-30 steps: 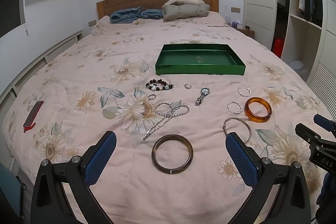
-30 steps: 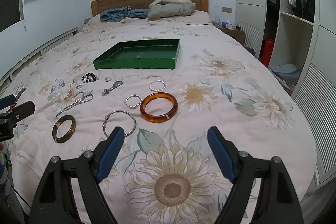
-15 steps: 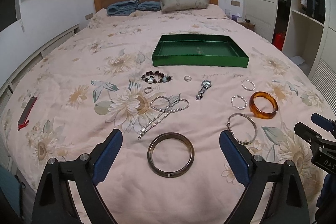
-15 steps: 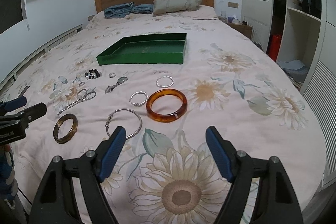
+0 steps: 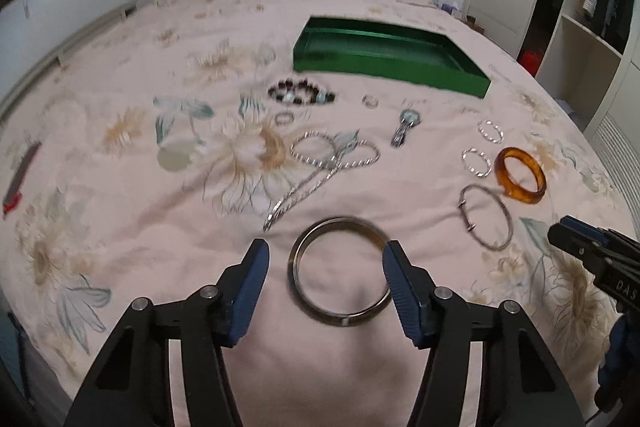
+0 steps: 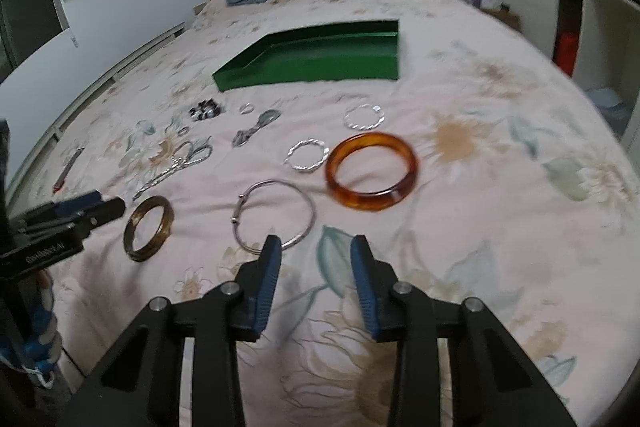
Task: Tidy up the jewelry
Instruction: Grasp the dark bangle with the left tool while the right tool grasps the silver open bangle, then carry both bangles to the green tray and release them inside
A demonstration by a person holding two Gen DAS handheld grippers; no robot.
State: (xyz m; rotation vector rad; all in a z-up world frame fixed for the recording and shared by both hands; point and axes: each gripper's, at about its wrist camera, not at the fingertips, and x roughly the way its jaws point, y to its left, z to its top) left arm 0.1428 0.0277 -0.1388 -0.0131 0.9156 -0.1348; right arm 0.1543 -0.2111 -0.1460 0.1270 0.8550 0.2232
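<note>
We hold our left gripper (image 5: 324,259) open around the dark bangle (image 5: 339,275); our right gripper (image 6: 315,251) hangs open near the silver hoop (image 6: 275,214).

Tray (image 5: 384,67) lies behind the watch (image 5: 406,125); bangle (image 5: 340,271) lies nearest, wire bracelet (image 5: 486,217) to its right.

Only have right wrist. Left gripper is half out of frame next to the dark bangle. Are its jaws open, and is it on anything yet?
Observer: Open. In left wrist, the left gripper has its jaws either side of the dark bangle, not closed on it.
Operator: Bangle lifted?
Observer: No, flat on the bedspread.
Operator: Beaded bracelet is a smear here.
Observer: The beaded bracelet is a loop, dark beads plus a few pale ones.
</note>
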